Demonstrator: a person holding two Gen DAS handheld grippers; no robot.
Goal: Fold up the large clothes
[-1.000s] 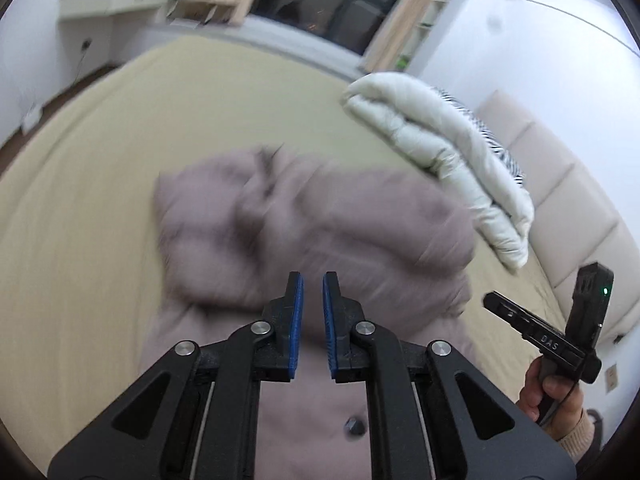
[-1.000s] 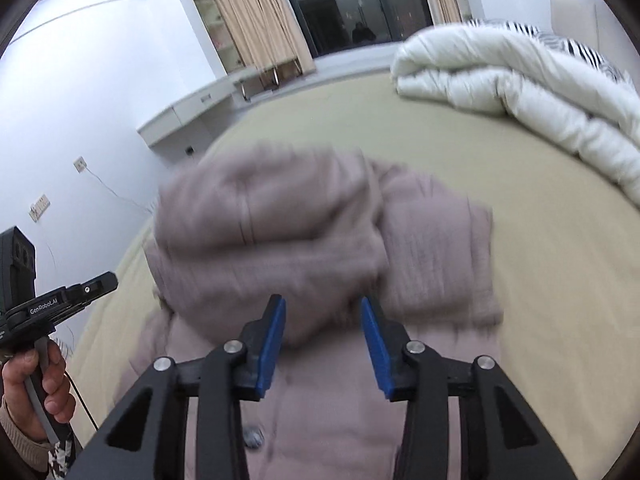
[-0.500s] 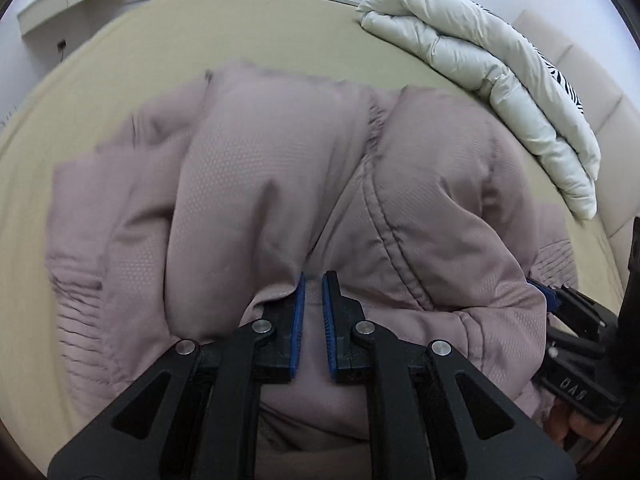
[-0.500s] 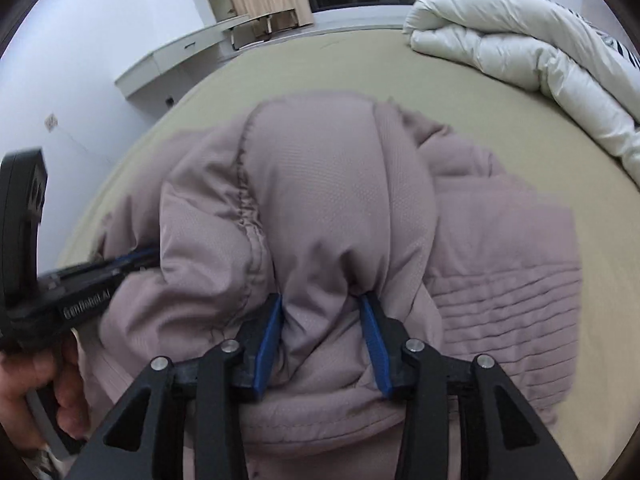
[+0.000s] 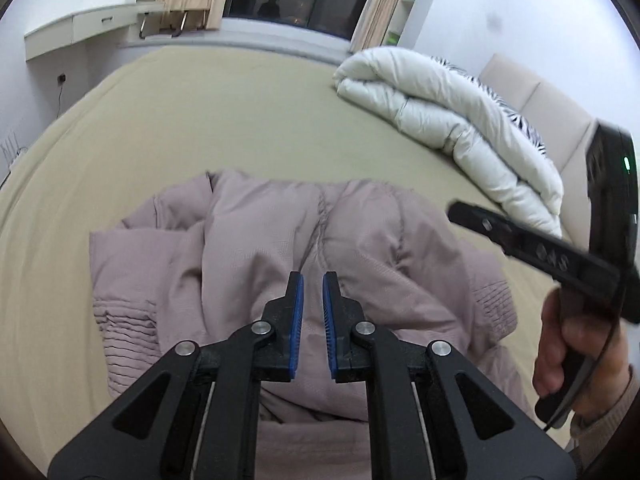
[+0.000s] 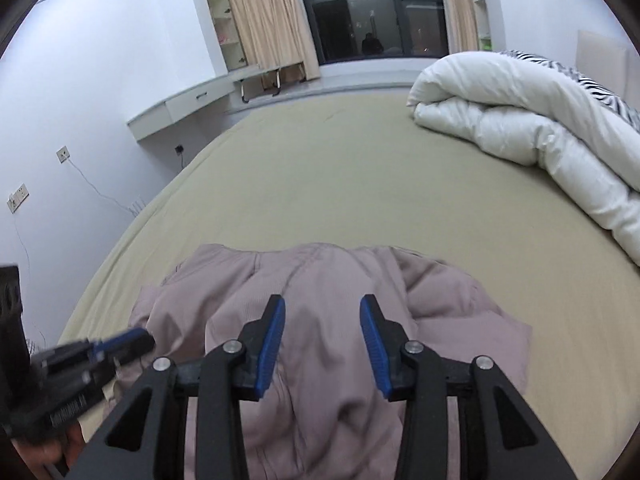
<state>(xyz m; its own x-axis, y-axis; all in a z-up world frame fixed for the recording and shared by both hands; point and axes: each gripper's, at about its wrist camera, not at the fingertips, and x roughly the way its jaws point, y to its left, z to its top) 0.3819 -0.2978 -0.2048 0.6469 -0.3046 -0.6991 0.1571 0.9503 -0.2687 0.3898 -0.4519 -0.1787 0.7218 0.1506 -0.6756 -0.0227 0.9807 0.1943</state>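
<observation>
Nearest the cameras, the left gripper hangs with its jaws almost together, nothing between them — the right gripper stands partly parted, empty too. Just beyond both, the mauve padded jacket lies bunched on the beige bed; a white duvet sits farther off.

Your right gripper hangs over the mauve padded jacket — jaws apart, nothing pinched between them. Left of your fingers, the left gripper blurs at the jacket's edge. Beyond the fingertips lies bare bed — white duvet far right.
</observation>
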